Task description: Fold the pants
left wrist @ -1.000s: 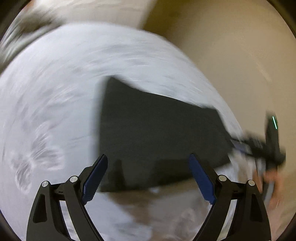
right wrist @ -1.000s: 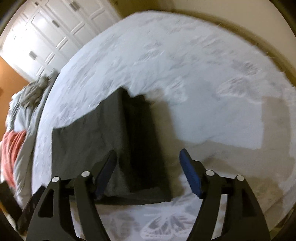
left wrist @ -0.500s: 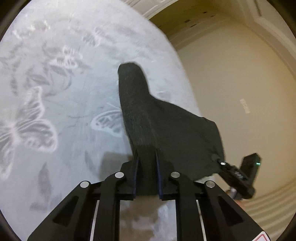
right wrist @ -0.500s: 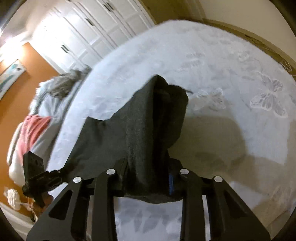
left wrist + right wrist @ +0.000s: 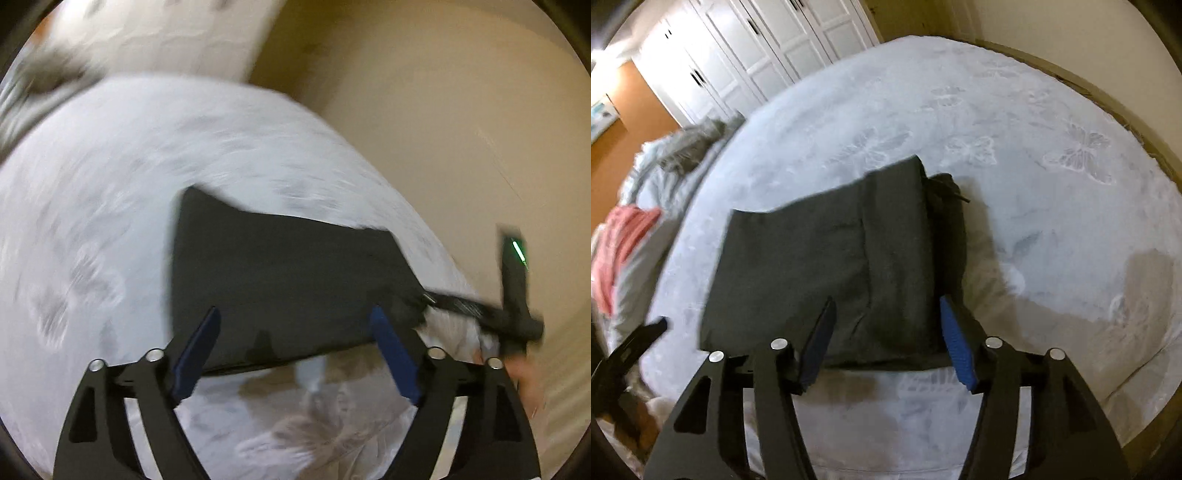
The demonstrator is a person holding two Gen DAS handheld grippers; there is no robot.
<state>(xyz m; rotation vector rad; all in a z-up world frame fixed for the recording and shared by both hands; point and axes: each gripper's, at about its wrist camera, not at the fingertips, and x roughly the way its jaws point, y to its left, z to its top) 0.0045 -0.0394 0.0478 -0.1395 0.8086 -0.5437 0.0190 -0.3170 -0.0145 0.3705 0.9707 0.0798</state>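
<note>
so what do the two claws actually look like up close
Both match. The left claw and right claw each have glossy black angular linkage arms with triangular cut-outs and round silver pivot pins. Each finger ends in a flat, ribbed blue pad. From the left wrist view, the right tool's black body carries a thin green light.

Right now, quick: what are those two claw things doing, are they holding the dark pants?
Left gripper: jaws opening, nothing held; pants lie on the bed.
Right gripper: jaws opening, holding nothing.
</note>
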